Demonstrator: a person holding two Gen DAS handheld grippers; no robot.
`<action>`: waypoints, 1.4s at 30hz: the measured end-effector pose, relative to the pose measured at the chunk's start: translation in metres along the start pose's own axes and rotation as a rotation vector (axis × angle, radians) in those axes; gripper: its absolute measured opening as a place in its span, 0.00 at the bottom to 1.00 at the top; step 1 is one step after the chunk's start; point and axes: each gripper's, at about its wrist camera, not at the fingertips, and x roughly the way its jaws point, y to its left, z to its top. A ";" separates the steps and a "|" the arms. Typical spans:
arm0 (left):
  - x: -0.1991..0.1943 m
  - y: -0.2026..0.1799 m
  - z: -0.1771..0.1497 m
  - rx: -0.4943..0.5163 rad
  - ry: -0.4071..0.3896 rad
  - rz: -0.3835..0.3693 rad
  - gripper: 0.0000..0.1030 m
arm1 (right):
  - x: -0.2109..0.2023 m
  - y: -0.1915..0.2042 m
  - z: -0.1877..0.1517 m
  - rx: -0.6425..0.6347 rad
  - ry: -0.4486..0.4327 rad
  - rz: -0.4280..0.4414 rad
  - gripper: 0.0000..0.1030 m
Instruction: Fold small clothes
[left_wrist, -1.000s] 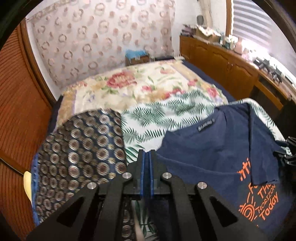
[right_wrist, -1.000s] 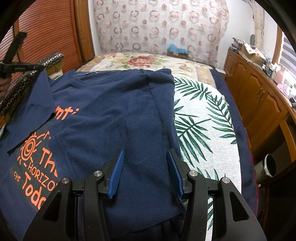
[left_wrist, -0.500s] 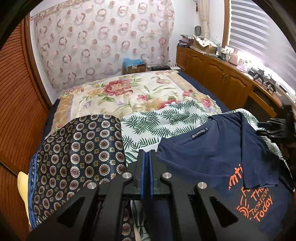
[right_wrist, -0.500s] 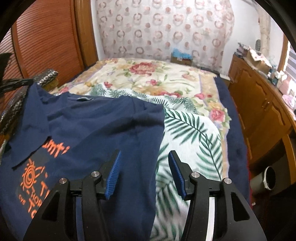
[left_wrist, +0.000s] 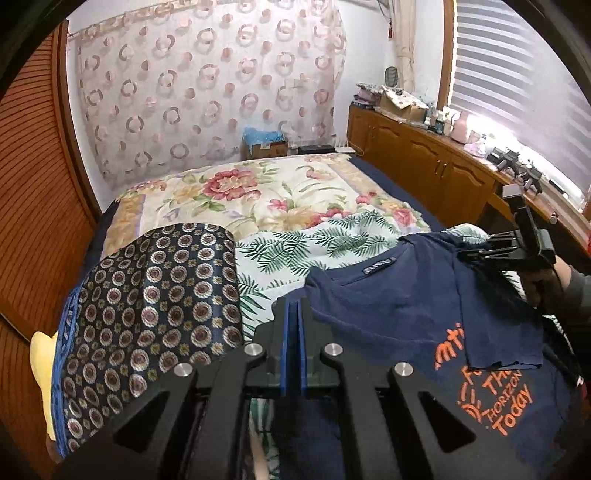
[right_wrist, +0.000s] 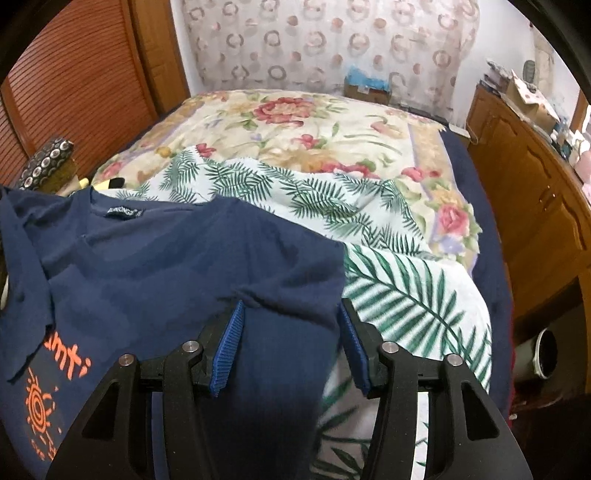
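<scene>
In the left wrist view, the left gripper sits at lower centre with its blue pads pressed flat together; whether a shirt edge is pinched between them cannot be told, since the cloth passes just beside and below the tips. The navy T-shirt spreads to the right of those tips, filling the lower right of the frame, its collar label toward the upper middle and its orange print at the lower right. One sleeve is folded over the chest above the print. The right gripper shows at the right edge, held in a hand, over the shirt's far side.

In the right wrist view, the right gripper has its fingers spread wide apart, and the navy T-shirt lies between and beyond them, covering the left and centre of the frame; the shirt's right edge runs just inside the right finger. The shirt rests on a palm-leaf sheet over a floral bedspread. A circle-patterned dark cloth lies at the left in the left wrist view.
</scene>
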 end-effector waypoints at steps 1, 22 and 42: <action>-0.006 -0.003 -0.003 0.001 -0.009 -0.003 0.02 | -0.001 0.004 0.001 -0.010 -0.006 0.008 0.17; -0.151 -0.063 -0.105 -0.024 -0.179 -0.091 0.02 | -0.183 0.059 -0.099 -0.013 -0.351 0.016 0.03; -0.222 -0.090 -0.177 -0.044 -0.165 -0.078 0.09 | -0.280 0.073 -0.223 -0.012 -0.315 0.000 0.02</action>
